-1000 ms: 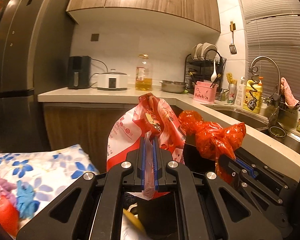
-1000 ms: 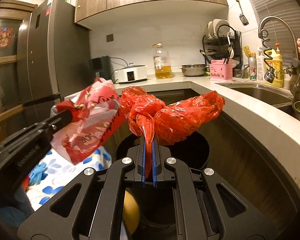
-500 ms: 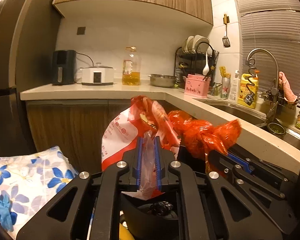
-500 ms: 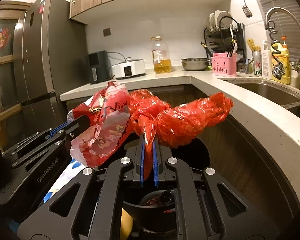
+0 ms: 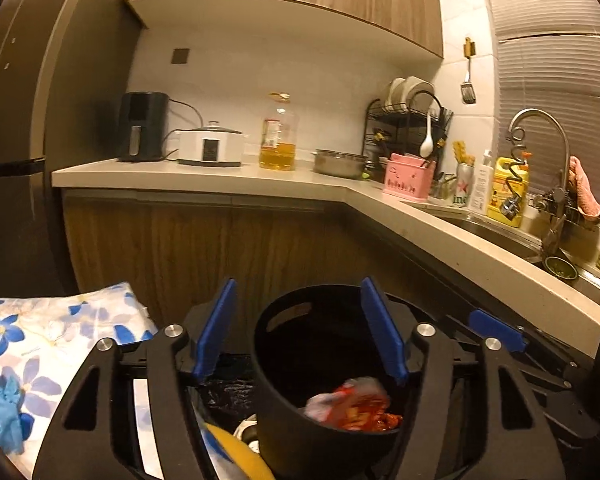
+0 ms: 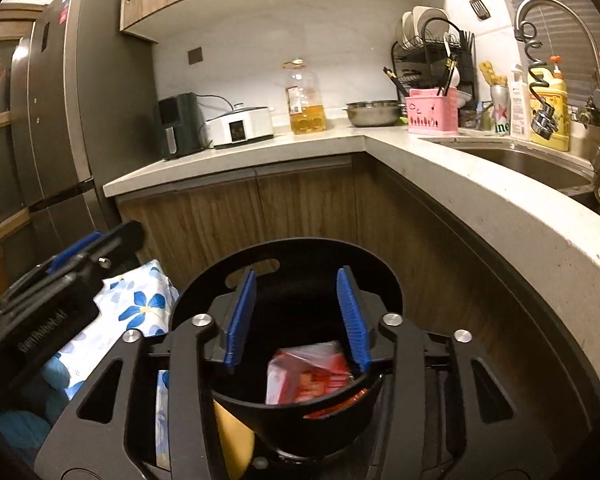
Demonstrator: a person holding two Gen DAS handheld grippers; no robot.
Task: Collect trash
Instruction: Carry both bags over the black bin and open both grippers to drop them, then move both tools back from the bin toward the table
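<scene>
Hovering over the round black plastic bin (image 5: pixel 324 364), the left gripper (image 5: pixel 300 332) has its blue-padded jaws spread wide and holds nothing. The right gripper (image 6: pixel 296 316) hangs above the same bin (image 6: pixel 300 412) with its jaws likewise parted and empty. Crumpled red and white plastic bags (image 5: pixel 354 404) lie at the bottom of the bin, and the right wrist view shows them (image 6: pixel 310 372) low inside its dark wall, apart from both sets of pads.

Judging from that, this piece of trash is collected: it sits in the bin and neither tool touches it. Whether more remains is uncertain. A blue glove-like scrap (image 5: pixel 4 408) rests on the white cloth printed with blue flowers (image 5: pixel 56 344) to the left of the bin, and it could be the next item, though that is only a guess.

Much stays hidden. Both grippers' own frames cover the near rim of the bin, a yellow rounded object (image 6: pixel 234 436) beside it is cut off and cannot be identified, and the floor around the bin is too dark to read.
</scene>
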